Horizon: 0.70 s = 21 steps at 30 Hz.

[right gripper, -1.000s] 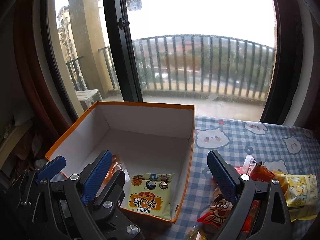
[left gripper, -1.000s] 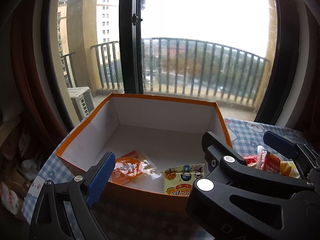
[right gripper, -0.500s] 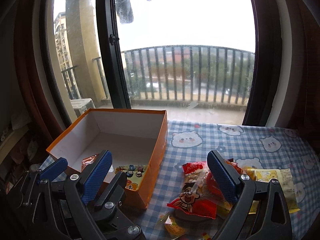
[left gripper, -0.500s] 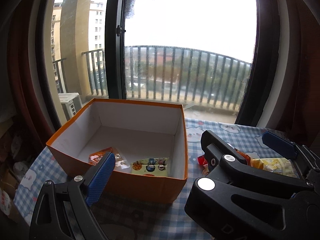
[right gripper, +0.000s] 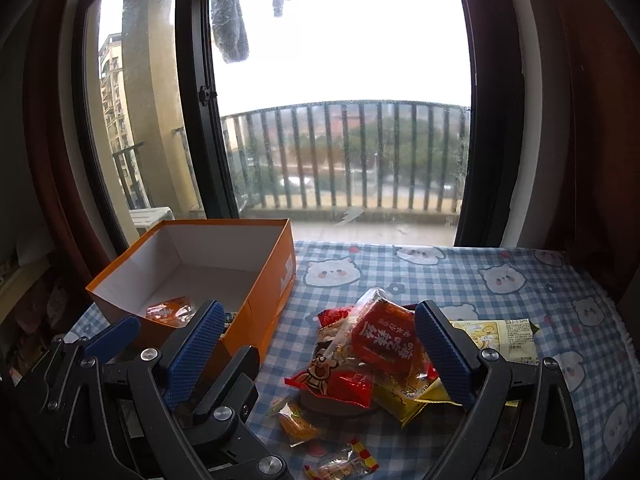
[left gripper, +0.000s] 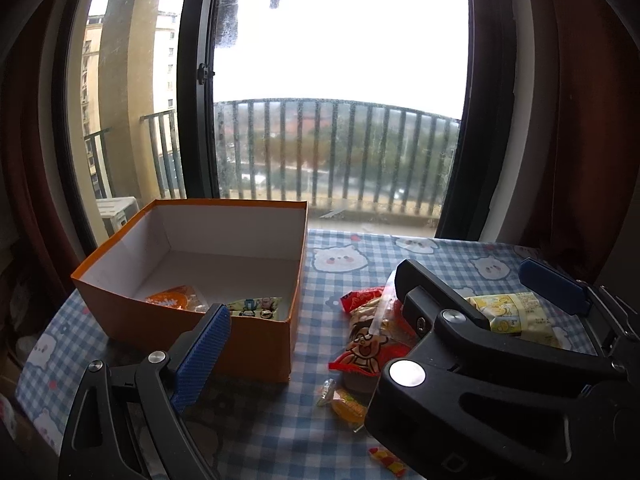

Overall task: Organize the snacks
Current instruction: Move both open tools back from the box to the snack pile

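An orange box (left gripper: 192, 332) with a white inside stands on the left of the checked tablecloth; it also shows in the right wrist view (right gripper: 264, 300). In it lie an orange packet (left gripper: 176, 300) and a yellow packet (left gripper: 256, 306). A pile of snacks lies to its right: a red cartoon bag (left gripper: 362, 350), a red square packet (right gripper: 386, 340), a yellow packet (right gripper: 500, 338) and small candies (right gripper: 298, 426). My right gripper (right gripper: 320, 360) is open and empty, over the pile. My left gripper is open and empty, beside the box; only its left pad (left gripper: 202, 360) shows.
The table stands against a large window with a dark frame (right gripper: 200, 120) and a balcony railing beyond. Dark red curtains (right gripper: 580, 120) hang at the right. Clutter lies on the floor at the far left (left gripper: 16, 320).
Both grippers have pulled back and to the right, away from the box. The snack pile has come into view under the right gripper. Both stay open.
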Each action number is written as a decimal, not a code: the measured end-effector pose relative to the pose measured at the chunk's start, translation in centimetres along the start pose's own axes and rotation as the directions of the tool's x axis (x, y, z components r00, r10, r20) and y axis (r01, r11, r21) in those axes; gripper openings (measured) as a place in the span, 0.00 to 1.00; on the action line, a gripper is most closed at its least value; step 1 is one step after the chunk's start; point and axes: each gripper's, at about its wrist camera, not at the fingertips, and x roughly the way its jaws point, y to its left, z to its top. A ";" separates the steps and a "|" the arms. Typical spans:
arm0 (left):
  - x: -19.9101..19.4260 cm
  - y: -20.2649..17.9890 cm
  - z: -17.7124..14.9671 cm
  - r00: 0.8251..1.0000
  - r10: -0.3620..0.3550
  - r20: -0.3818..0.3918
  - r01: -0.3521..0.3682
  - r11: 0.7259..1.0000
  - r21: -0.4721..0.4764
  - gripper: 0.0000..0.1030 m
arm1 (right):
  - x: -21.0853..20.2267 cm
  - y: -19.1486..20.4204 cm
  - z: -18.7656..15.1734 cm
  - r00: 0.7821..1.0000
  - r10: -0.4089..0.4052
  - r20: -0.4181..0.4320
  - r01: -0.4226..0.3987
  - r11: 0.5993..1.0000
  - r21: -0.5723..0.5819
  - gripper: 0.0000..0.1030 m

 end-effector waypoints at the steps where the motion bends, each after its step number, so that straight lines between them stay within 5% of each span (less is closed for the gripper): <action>1: 0.0 -0.2 -0.3 1.000 -0.003 -0.001 0.003 1.000 0.004 0.92 | -0.2 -0.2 -0.3 1.000 -0.004 0.003 0.004 1.000 0.002 0.95; 16: 0.1 -1.9 -5.6 0.999 -0.031 -0.035 0.033 0.998 0.051 0.92 | -1.3 -2.3 -6.1 0.999 -0.049 -0.018 0.049 0.999 -0.006 0.94; 21: 0.1 -2.2 -7.4 1.000 0.008 -0.026 -0.006 0.995 0.096 0.92 | -1.3 -2.7 -8.1 0.998 -0.049 -0.036 0.049 0.999 0.006 0.94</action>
